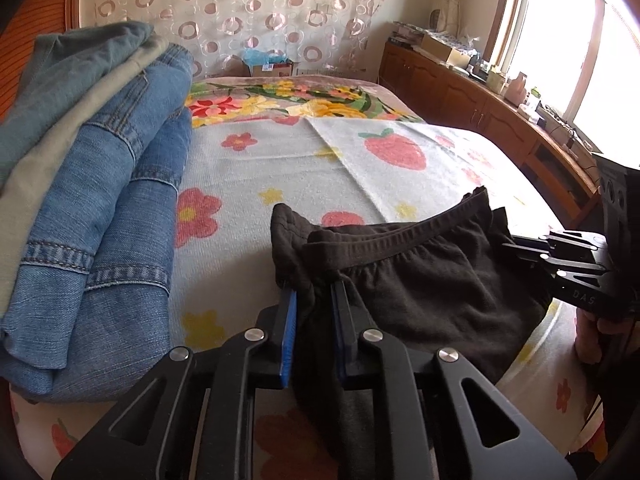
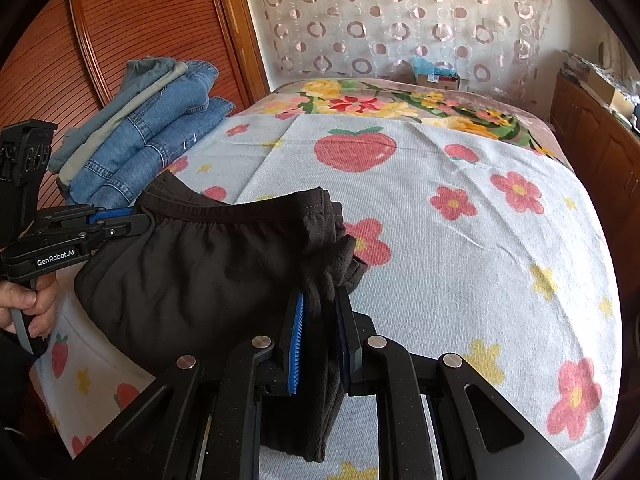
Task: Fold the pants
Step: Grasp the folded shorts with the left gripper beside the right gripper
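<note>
A pair of dark brown pants (image 1: 432, 280) with an elastic waistband hangs between my two grippers above the flowered bedspread (image 1: 248, 184). My left gripper (image 1: 314, 292) is shut on the left end of the waistband. My right gripper (image 2: 320, 292) is shut on the right end of the pants (image 2: 208, 272). The right gripper shows at the right edge of the left wrist view (image 1: 532, 250), and the left gripper at the left edge of the right wrist view (image 2: 136, 220). The legs hang down below the fingers, mostly hidden.
A stack of folded jeans and other pants (image 1: 100, 208) lies on the bed's left side, also in the right wrist view (image 2: 148, 132). A wooden wardrobe (image 2: 132, 32) stands behind it. A low wooden cabinet (image 1: 480, 108) with clutter runs under the window on the right.
</note>
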A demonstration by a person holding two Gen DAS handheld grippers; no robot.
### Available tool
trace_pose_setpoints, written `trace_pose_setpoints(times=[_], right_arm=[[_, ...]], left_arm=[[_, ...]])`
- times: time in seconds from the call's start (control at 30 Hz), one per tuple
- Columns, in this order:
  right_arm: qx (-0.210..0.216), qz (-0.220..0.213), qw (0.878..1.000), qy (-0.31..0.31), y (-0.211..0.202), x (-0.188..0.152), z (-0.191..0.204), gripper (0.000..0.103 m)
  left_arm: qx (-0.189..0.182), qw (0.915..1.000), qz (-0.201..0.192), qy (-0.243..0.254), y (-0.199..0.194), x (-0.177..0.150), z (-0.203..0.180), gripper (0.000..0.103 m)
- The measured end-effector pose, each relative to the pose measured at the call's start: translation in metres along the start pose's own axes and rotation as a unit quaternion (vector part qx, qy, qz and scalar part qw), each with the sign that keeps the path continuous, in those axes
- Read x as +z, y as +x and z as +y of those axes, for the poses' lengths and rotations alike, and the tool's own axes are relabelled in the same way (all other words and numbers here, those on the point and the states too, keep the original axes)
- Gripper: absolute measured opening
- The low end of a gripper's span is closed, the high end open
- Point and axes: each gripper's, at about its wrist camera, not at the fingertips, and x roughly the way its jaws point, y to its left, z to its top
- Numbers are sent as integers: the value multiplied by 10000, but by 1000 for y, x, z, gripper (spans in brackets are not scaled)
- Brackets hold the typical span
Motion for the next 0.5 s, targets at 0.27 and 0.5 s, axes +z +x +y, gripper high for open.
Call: trace_pose_setpoints(times=[0.27,0.5], right_arm=[[-45,-5,10000,-44,0,0,0,15],[-117,-92,9999,-71,-5,0,3,8]], left_arm=[[-35,9999,-147,42,-8,3,-4,15],[-69,9995,-275,129,-16,6,-13,14]])
